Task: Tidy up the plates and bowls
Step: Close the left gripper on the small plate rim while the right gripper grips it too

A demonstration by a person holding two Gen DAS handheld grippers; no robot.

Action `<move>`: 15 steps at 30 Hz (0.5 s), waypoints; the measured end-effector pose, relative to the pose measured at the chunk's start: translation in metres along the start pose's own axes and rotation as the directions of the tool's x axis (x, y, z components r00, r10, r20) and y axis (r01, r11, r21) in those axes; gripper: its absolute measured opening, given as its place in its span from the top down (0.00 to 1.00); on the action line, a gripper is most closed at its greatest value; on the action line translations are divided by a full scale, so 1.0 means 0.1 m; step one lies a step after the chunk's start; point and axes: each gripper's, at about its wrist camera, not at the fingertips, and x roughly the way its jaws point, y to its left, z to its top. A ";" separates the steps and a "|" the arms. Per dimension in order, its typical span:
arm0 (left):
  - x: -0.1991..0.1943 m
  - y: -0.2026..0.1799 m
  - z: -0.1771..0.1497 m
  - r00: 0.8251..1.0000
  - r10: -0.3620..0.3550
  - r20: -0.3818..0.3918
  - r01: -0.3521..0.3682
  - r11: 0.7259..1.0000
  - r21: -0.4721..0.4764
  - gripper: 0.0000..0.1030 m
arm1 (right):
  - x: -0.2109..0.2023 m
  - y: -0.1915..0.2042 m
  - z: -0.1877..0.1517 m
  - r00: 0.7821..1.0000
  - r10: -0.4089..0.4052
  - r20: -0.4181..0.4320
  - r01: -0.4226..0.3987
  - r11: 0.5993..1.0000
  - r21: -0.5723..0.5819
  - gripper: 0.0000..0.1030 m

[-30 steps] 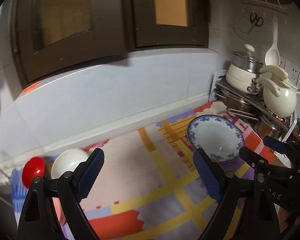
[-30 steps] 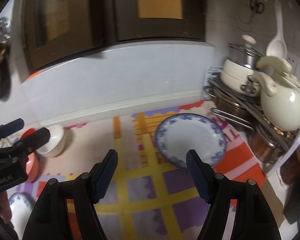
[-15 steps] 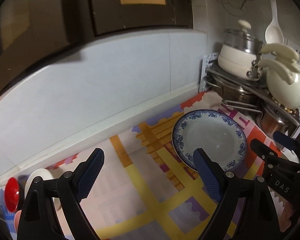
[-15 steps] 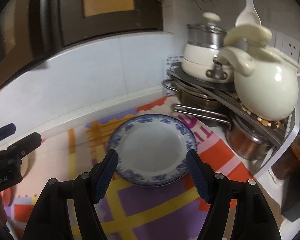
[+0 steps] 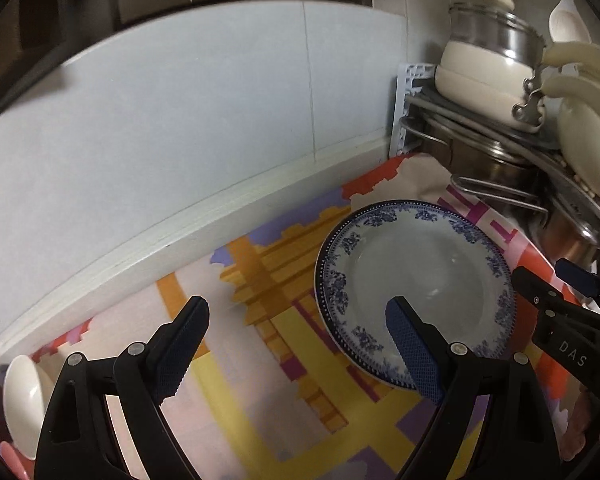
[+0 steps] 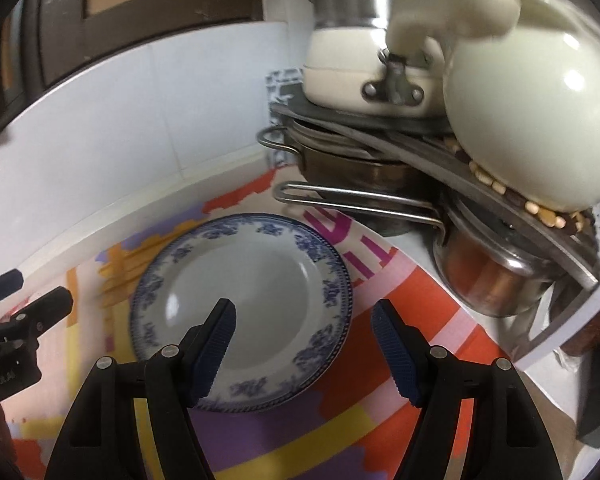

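1. Both grippers have closed in on the round white plate with a blue floral rim (image 6: 240, 304), which now fills much more of each view than a second ago.
2. It lies flat on the colourful patterned mat (image 5: 300, 412), just beside the metal rack of stacked pots (image 6: 380, 184).
3. The right gripper (image 6: 304, 344) is spread and empty, straddling the plate's near-right rim, seemingly lined up to pinch that edge.
4. The left gripper (image 5: 296, 348) is spread wide, holding nothing, one finger over the plate's left rim, likely ready to steady it.

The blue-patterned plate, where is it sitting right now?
The blue-patterned plate lies flat on the colourful mat, at centre in the right wrist view, just left of the rack of stacked pots and near the white wall.
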 end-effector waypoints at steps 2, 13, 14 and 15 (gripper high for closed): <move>0.11 -0.02 0.00 1.000 0.013 -0.016 -0.013 1.000 0.006 0.13 | 0.11 -0.03 0.00 1.000 -0.009 -0.013 0.009 1.000 0.005 0.31; 0.65 -0.11 -0.04 0.994 -0.028 -0.102 0.026 1.000 -0.015 0.19 | 0.58 -0.17 -0.04 0.996 -0.041 -0.081 0.044 0.999 0.027 0.31; 0.70 -0.11 -0.04 0.993 -0.038 -0.113 0.036 0.999 -0.021 0.21 | 0.61 -0.17 -0.04 0.996 -0.043 -0.084 0.046 0.999 0.026 0.31; 0.74 -0.11 -0.04 0.991 -0.047 -0.122 0.044 0.999 -0.025 0.21 | 0.63 -0.17 -0.04 0.995 -0.043 -0.088 0.046 0.999 0.025 0.31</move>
